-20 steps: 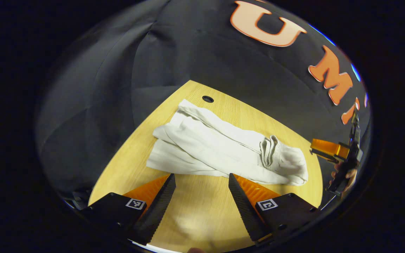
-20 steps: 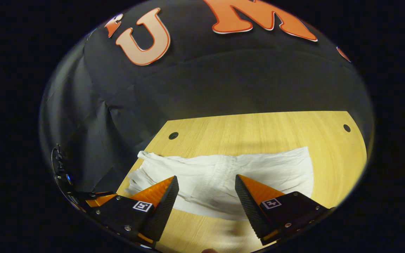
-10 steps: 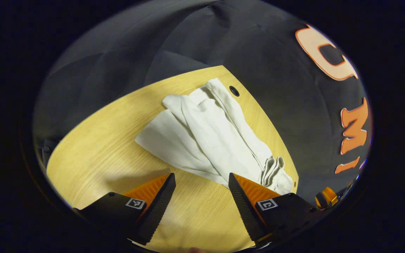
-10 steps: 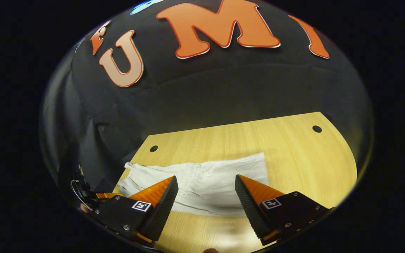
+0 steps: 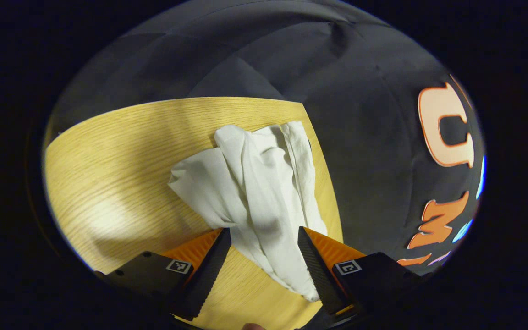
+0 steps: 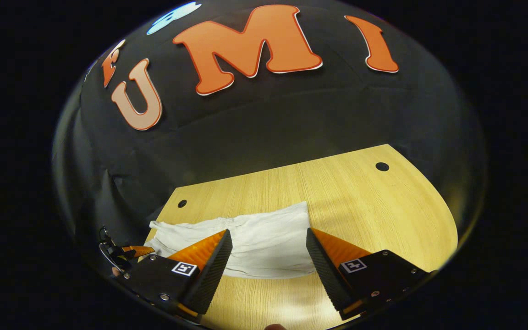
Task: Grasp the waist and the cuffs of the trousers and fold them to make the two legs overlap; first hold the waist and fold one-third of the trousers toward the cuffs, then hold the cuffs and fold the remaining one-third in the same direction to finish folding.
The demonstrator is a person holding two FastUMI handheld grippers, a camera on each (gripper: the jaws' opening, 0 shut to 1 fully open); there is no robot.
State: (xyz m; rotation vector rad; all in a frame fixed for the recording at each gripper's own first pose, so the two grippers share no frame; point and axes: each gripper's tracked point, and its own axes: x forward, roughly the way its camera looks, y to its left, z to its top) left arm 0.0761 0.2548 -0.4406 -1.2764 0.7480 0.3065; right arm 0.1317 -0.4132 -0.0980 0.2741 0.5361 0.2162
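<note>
White trousers (image 5: 255, 183) lie in a long wrinkled strip on the wooden table (image 5: 122, 156). In the left gripper view they run from the table's far edge down to my left gripper (image 5: 264, 250). That gripper is open, low over the table, and the near end of the cloth lies between its fingers without being pinched. In the right gripper view the trousers (image 6: 264, 236) stretch crosswise just beyond my right gripper (image 6: 266, 252), which is open and holds nothing. The left gripper (image 6: 124, 252) shows small at the trousers' left end.
The table (image 6: 365, 206) has a round hole (image 6: 382, 166) at the far right and another hole (image 6: 182, 203) at the far left. Bare wood extends right of the trousers. The black cloth wall closes in behind the table.
My left gripper has swung around and come in to the trousers' end, which now lies between its fingers. The right gripper has backed away a little, so the trousers look smaller and further left.
</note>
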